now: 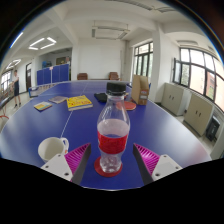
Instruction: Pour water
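Standing on the blue worktop, the bottle sits between wide-open fingers, cup at nine o'clock.

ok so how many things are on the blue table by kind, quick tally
bottles: 1, the clear water bottle with a red label, standing between the open tongs
cups: 1, the white cup beside the bottle
flat book-like items: 3, a yellow one and two farther off
total: 5
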A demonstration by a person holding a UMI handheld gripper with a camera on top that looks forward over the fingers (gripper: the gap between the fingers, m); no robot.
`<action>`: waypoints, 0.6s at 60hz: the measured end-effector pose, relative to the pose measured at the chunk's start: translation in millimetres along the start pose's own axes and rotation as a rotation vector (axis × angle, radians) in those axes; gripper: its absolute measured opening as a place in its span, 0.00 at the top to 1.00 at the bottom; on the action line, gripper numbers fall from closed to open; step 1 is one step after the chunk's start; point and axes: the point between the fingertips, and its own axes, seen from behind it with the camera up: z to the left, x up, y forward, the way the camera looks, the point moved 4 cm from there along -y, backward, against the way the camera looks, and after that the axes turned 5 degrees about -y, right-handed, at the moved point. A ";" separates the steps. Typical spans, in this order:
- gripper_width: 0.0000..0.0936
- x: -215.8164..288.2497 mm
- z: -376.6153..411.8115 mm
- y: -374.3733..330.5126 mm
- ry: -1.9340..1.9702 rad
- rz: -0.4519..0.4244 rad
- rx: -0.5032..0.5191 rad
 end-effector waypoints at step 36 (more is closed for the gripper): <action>0.09 -24.1 33.8 -343.0 -0.020 0.096 -0.060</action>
